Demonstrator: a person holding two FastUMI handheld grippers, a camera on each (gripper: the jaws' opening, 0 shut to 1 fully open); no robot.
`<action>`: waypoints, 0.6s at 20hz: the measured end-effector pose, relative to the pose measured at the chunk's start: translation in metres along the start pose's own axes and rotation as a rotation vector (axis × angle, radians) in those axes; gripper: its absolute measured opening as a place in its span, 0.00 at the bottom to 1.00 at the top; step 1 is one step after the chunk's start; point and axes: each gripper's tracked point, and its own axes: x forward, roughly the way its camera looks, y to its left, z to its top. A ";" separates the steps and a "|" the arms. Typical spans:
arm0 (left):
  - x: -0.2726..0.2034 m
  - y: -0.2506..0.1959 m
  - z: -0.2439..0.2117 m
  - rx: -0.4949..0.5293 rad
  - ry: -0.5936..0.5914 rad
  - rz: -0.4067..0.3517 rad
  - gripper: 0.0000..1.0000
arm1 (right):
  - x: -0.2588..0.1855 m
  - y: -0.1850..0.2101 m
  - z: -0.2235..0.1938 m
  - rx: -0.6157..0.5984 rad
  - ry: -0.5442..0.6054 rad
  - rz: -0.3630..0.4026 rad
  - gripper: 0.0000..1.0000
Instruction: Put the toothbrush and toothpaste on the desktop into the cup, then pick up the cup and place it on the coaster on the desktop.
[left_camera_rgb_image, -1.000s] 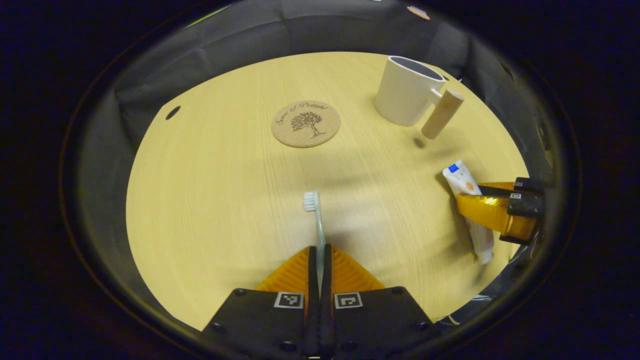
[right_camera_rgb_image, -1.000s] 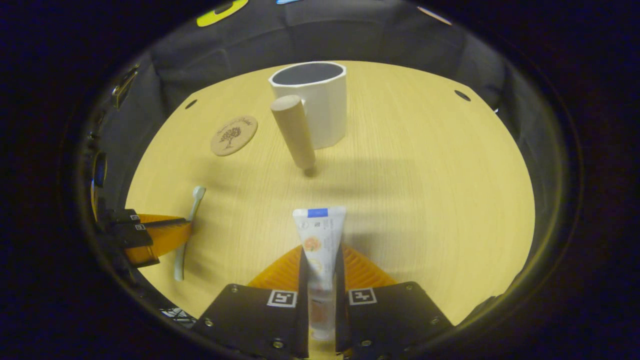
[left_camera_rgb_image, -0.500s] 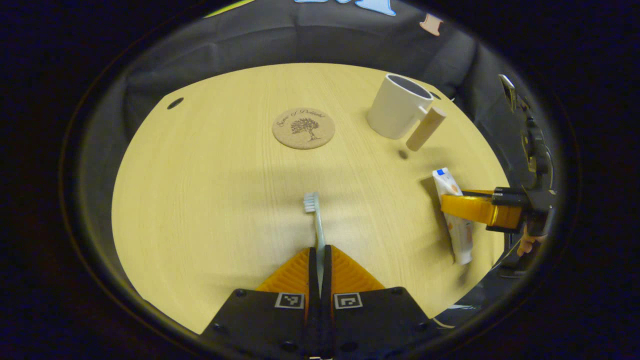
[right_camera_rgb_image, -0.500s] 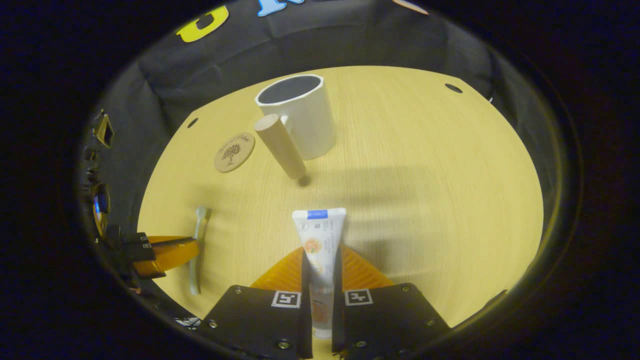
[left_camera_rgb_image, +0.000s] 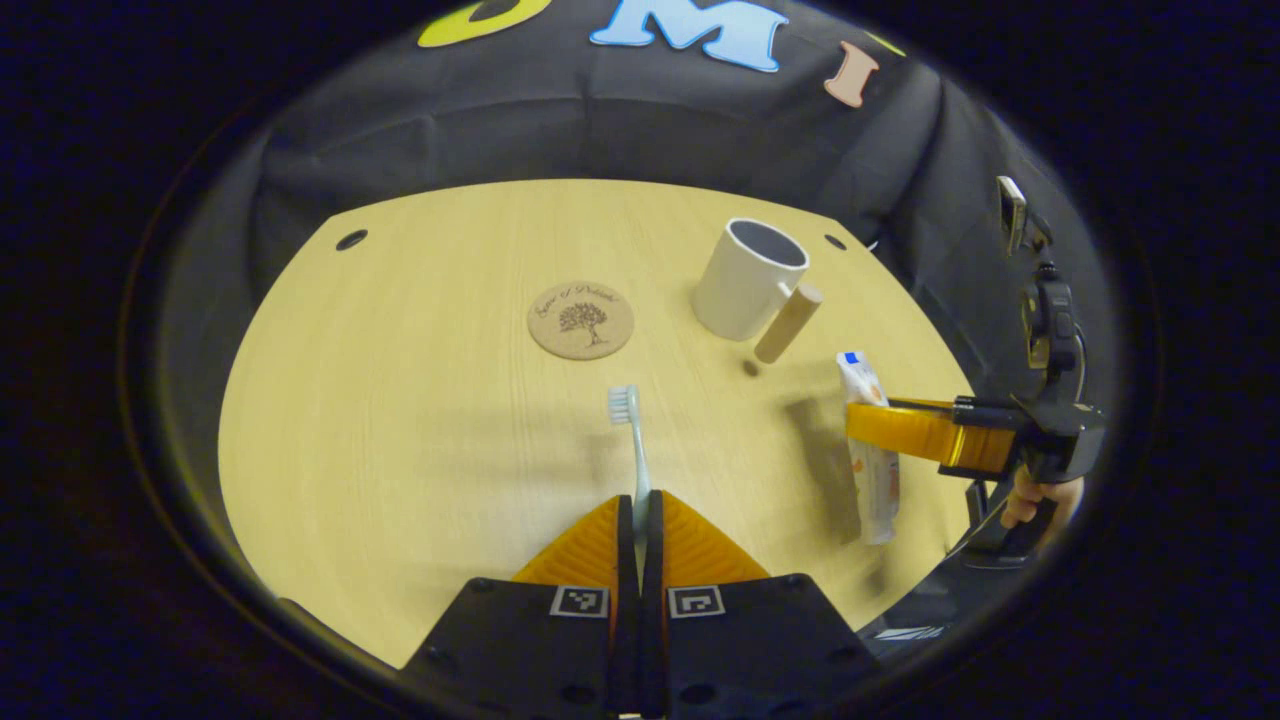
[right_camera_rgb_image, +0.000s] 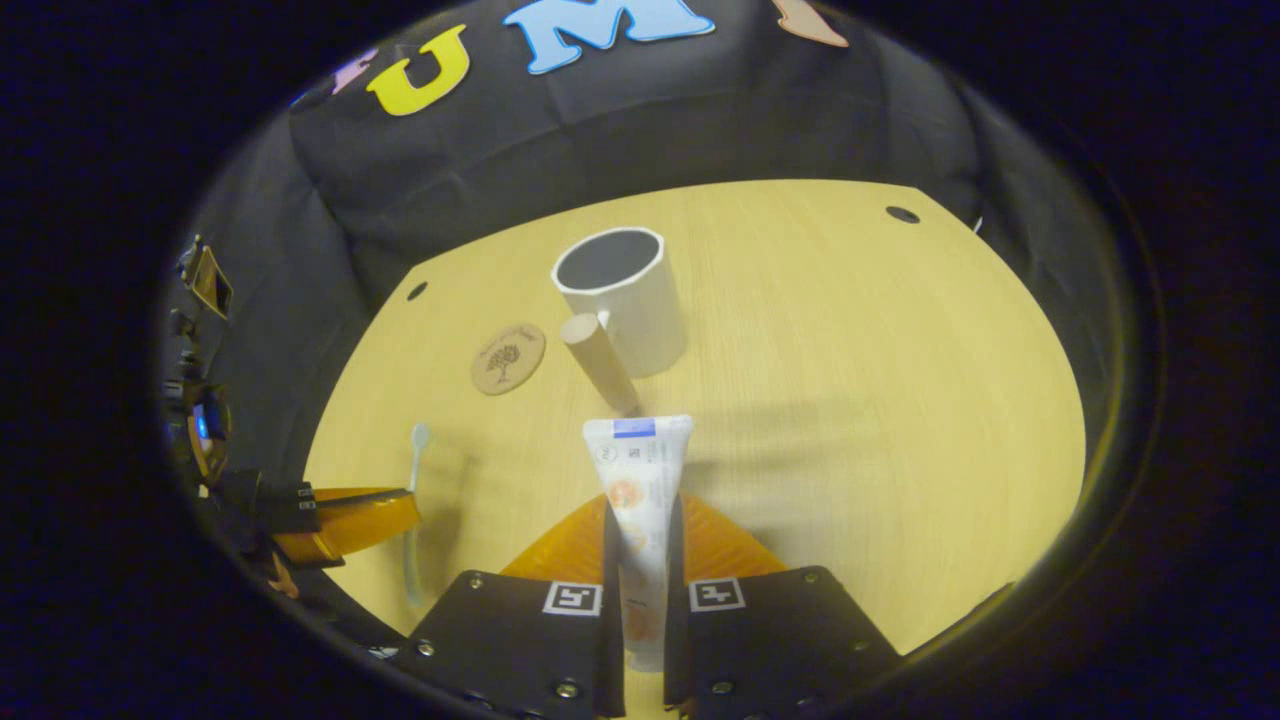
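Toothbrush (left_camera_rgb_image: 634, 450) runs straight out ahead of my left gripper (left_camera_rgb_image: 638, 515), bristle head forward toward the coaster (left_camera_rgb_image: 581, 320), its handle clamped between both fingers. Toothpaste (right_camera_rgb_image: 637, 490) lies likewise along my right gripper (right_camera_rgb_image: 640, 520), flat crimped end forward toward the cup (right_camera_rgb_image: 625, 300), pinched by both fingers. Seen from the left gripper view, the tube hangs cap-down above the desktop (left_camera_rgb_image: 420, 420), with a hand (left_camera_rgb_image: 1035, 497) on the right tool's grip. The cup's wooden handle (right_camera_rgb_image: 598, 362) points back at me.
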 end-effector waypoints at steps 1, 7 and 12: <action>-0.004 -0.004 0.007 0.005 -0.023 -0.008 0.07 | -0.005 0.004 0.007 0.001 -0.031 0.014 0.17; -0.020 -0.025 0.046 -0.006 -0.146 -0.060 0.08 | -0.033 0.029 0.051 -0.018 -0.188 0.067 0.17; -0.033 -0.037 0.080 0.003 -0.234 -0.091 0.07 | -0.049 0.042 0.090 -0.039 -0.310 0.094 0.17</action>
